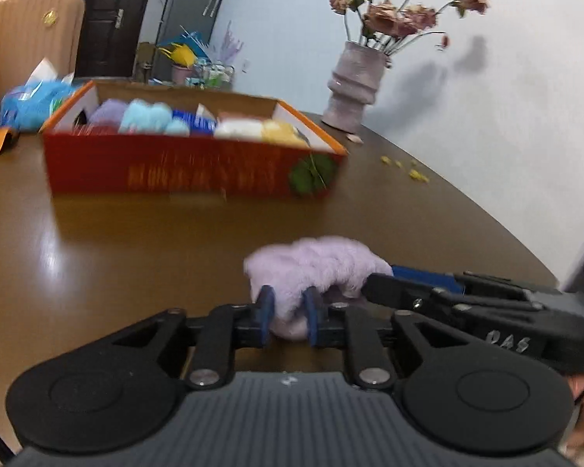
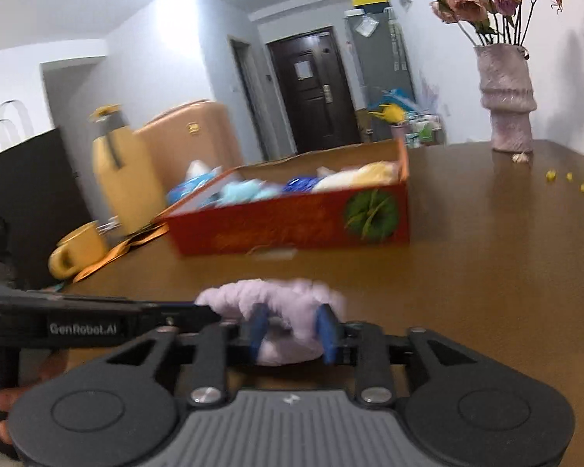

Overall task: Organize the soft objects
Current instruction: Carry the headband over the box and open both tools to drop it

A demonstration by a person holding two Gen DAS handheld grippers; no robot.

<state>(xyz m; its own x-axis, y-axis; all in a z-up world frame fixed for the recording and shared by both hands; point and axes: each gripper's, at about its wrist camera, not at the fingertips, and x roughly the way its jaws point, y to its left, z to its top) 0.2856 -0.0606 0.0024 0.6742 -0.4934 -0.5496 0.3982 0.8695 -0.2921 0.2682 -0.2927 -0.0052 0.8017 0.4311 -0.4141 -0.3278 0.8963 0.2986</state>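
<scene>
Both tongs, left (image 1: 288, 313) and right (image 2: 292, 329), grip 1 fluffy lilac plush bundle (image 1: 315, 268) above the brown wooden surface (image 1: 136, 233), short of the red cardboard box (image 1: 190, 171); uneven pulling could tear it loose.

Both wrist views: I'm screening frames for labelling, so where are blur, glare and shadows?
Left wrist: box smeared sideways, flowers' shadows on the wall, soft glare on the table. Right wrist: box and cup blurred, ceiling light blown out, vase fairly sharp; fisheye bends both.
</scene>
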